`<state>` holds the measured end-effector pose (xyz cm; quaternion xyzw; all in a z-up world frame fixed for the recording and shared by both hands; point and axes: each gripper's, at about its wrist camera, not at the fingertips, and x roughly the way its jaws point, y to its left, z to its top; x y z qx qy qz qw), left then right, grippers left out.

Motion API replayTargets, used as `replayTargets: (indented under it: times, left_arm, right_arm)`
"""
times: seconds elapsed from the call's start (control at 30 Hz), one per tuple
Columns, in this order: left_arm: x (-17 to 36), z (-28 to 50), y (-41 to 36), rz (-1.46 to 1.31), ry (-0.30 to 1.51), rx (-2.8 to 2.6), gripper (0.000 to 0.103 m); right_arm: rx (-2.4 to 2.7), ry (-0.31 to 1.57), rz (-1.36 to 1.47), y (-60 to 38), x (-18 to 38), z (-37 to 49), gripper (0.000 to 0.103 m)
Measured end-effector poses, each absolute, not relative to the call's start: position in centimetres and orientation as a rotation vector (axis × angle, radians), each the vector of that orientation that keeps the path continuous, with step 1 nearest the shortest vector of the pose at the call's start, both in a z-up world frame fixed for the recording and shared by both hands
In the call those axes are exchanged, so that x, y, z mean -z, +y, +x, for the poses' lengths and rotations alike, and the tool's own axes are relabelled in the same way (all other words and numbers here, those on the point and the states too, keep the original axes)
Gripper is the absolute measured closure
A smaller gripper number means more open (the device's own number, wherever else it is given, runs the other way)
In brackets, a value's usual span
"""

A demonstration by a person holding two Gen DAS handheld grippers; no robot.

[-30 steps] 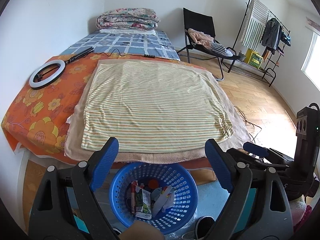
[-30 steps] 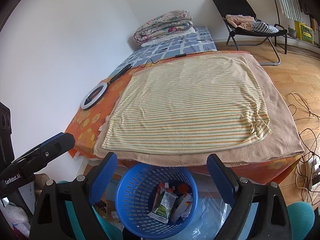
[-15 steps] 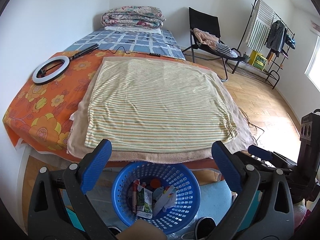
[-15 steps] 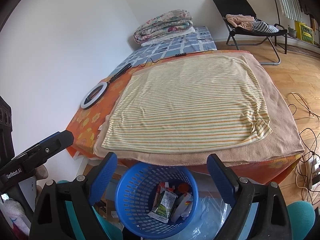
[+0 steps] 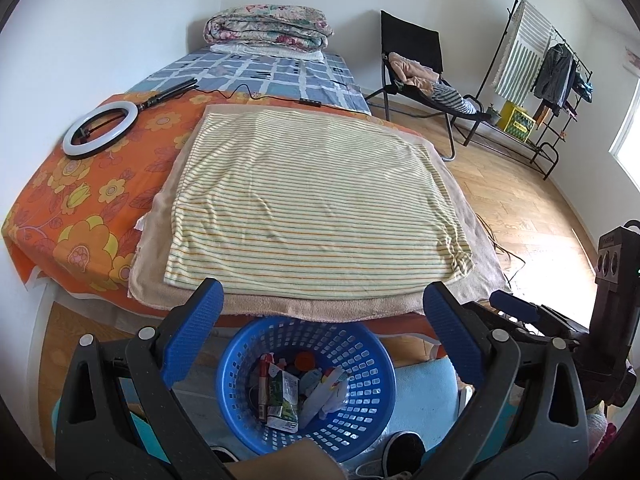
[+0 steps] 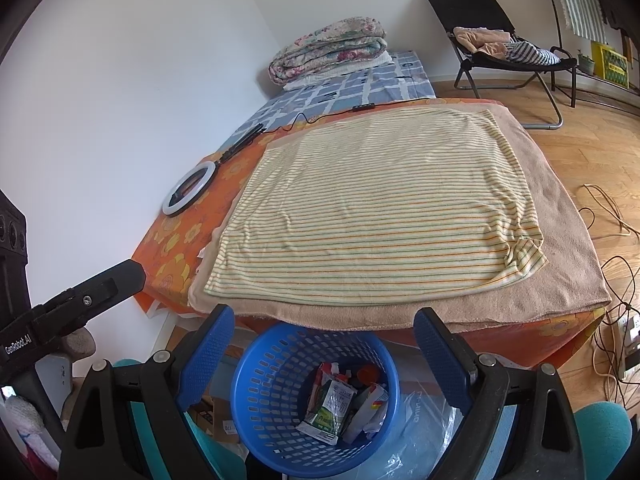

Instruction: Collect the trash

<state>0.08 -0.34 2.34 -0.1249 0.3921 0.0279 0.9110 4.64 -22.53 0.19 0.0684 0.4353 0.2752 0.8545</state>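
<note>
Both wrist cameras look forward and downward between their own fingers, from just above the basket [image 5: 306, 384] at the bed's [image 5: 80, 216] foot. The left view sits left of the right; both share basket, bed and chair [image 6: 480, 20].

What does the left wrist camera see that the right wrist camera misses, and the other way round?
Only the left wrist view shows the clothes rack, the window edge and a shoe. Only the right wrist view shows the wall socket and the clear plastic bag. Both show the blue basket of trash, the striped blanket, the ring light and the folding chair.
</note>
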Motion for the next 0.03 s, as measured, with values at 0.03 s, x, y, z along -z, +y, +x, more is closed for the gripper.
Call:
replayTargets:
  times: [0.03]
  left_arm:
    - [-2.2,0.12,-0.28,-0.257,0.812,-0.067,0.001]
  right_arm:
    - [-0.579,0.917,0.144,-22.52,-0.16,4.66,0.01]
